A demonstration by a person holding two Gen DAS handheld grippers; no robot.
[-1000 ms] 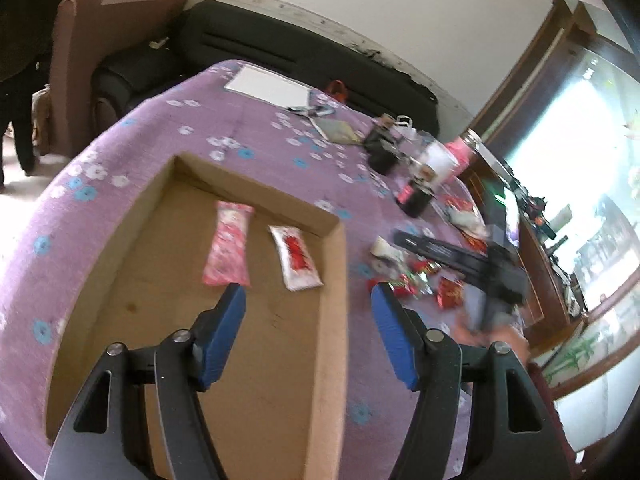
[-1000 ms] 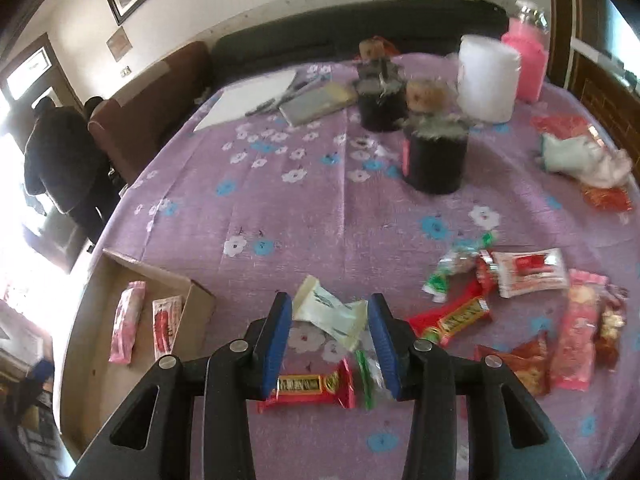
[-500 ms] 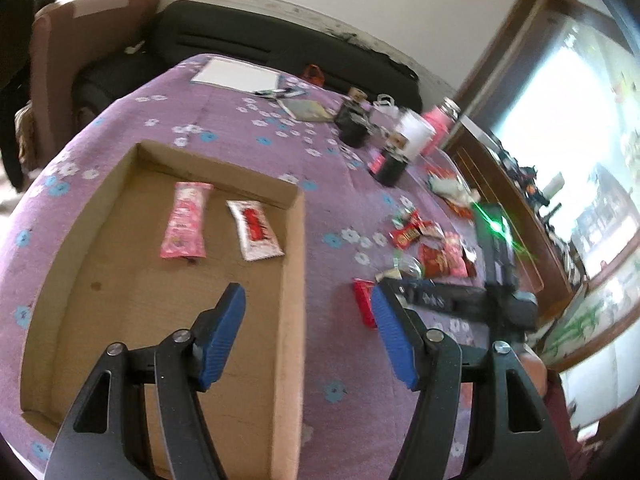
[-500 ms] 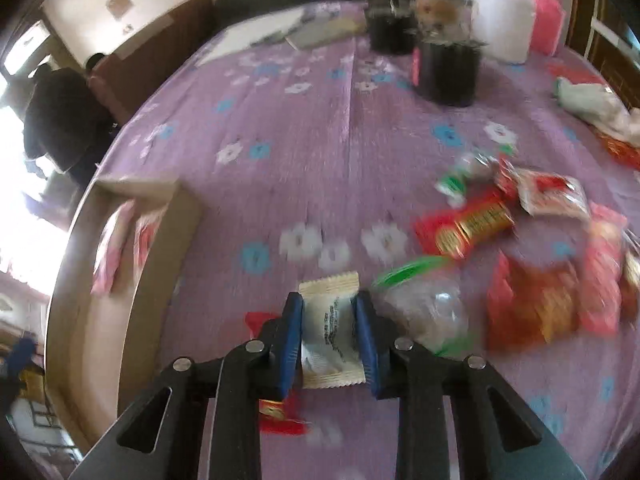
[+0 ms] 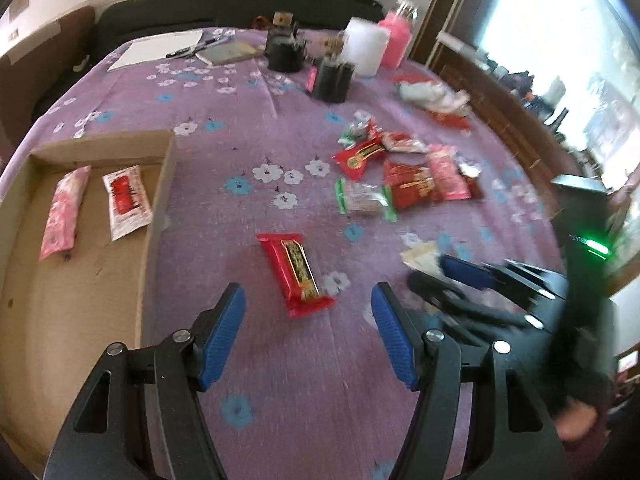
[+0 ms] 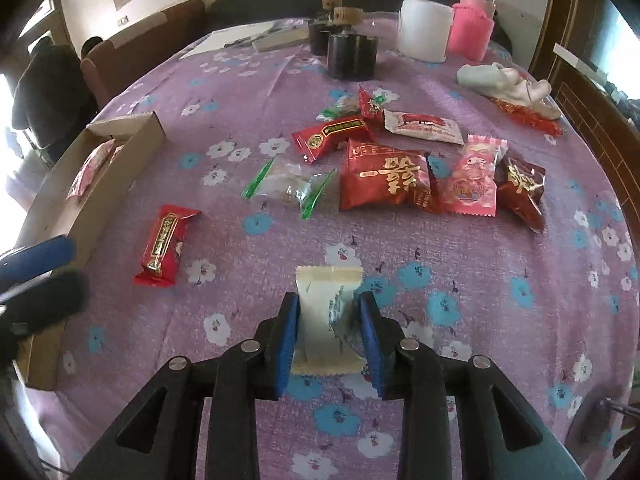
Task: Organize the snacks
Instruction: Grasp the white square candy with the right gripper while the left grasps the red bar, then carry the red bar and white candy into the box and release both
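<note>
Snacks lie scattered on a desk (image 6: 500,280) covered with a purple flowered cloth. The right gripper (image 6: 330,334) holds a cream packet (image 6: 326,312) between its blue pads, upright over the cloth at the near edge of the right wrist view; its jaws have just been opening slightly, with the packet between them and the pads on its two sides. The left gripper (image 5: 308,338) stands with its jaws apart and nothing between them, above a red bar (image 5: 298,270) that lies alone on the cloth. A cardboard box (image 5: 162,184) sits at the left of the desk and contains a pink packet (image 5: 64,212) and a white-and-red packet (image 5: 126,200), side by side. The main cluster of snacks lies near the middle of the desk: a large red packet (image 6: 384,180), a pink cartoon packet (image 6: 476,178), a dark red packet (image 6: 524,188), a clear packet with green ends (image 6: 290,188), a red packet with a green label (image 6: 334,136) and a white packet (image 6: 420,126). At the far side stand two dark cups (image 6: 350,56), a white cylinder (image 6: 424,32) and a pink bottle (image 6: 472,28). The left wrist view shows the right gripper at lower right, blurred.
</note>
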